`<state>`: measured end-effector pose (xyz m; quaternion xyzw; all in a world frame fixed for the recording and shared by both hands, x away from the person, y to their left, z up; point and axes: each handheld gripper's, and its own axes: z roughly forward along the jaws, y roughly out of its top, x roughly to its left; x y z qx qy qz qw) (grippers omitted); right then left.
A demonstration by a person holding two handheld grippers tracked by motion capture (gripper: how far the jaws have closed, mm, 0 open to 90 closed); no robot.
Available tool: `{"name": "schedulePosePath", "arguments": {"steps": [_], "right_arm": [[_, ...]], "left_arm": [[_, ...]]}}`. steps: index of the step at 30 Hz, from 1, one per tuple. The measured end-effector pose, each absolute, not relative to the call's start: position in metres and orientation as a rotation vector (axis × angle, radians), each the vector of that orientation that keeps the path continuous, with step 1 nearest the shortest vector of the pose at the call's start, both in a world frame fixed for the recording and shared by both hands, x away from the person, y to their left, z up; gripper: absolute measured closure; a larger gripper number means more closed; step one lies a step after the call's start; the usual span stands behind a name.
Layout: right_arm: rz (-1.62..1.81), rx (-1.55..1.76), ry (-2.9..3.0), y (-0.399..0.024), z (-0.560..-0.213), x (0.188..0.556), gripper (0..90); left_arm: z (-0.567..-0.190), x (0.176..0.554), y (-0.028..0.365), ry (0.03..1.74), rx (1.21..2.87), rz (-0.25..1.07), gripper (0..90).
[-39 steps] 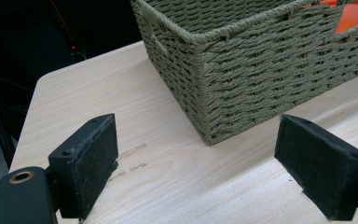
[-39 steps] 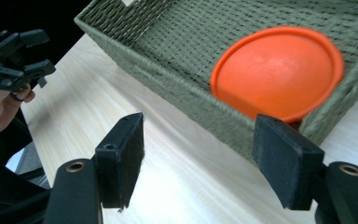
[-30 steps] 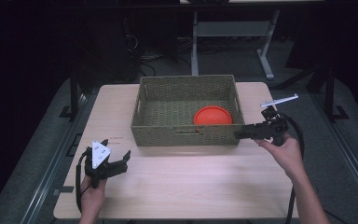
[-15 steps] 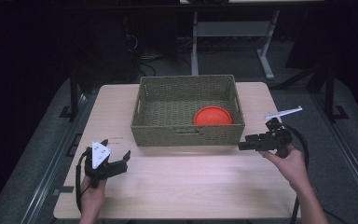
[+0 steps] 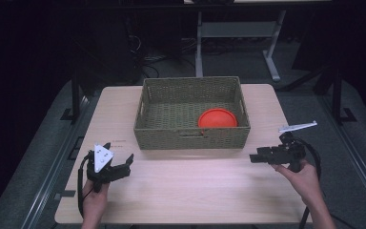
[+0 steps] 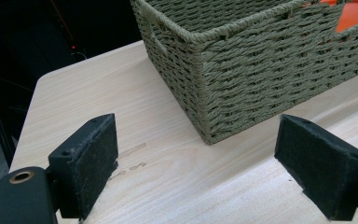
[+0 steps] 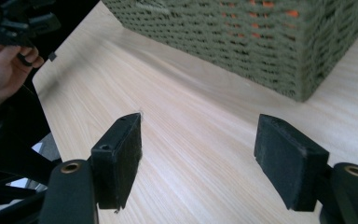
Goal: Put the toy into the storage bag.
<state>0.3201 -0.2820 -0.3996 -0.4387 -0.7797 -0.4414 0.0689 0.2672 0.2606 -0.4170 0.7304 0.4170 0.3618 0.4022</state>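
- The right claw [image 5: 253, 158] has drawn back from the basket's front right corner and dropped toward the lower right of the high view; it now hovers low over the bench [image 5: 195, 191], jaws wide with nothing between them.
- That retreat, with the orange bowl [image 5: 218, 118] lying inside the woven basket [image 5: 190, 136] at its right end, suggests the placing is done and the hand is clearing away.
- The left claw [image 5: 124, 164] has kept its spot at the lower left of the high view, jaws also wide and empty, pointing at the basket's near left corner [image 6: 205, 126].
- In the right gripper view the bowl shows as orange flecks through the weave [image 7: 261, 4], blurred.
- The bowl's underside and how it sits on the basket floor cannot be made out.
- The person's left hand [image 7: 2, 63] sits cut off at the upper left of the right gripper view.
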Motion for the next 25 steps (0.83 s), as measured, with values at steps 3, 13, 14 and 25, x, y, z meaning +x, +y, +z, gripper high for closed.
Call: {"name": "schedulePosePath", "arguments": {"steps": [3,13,14,25], "right_arm": [[-1.319,-1.333,-2.34,-0.284,-0.403,0.318,31.2],[-1.33,-1.307,-2.316,-0.29,-0.425,0.301,30.3],[-1.312,-1.308,-2.333,-0.29,-0.429,0.296,29.6],[-1.478,-1.308,-2.311,-0.295,-0.45,0.261,28.3]], "left_arm": [[-0.417,0.267,0.26,1.051,1.845,0.914,12.8],[-0.418,0.267,0.26,1.055,1.846,0.909,12.8],[-0.418,0.267,0.26,1.056,1.849,0.908,12.8],[-0.418,0.268,0.26,1.048,1.851,0.913,12.8]]}}
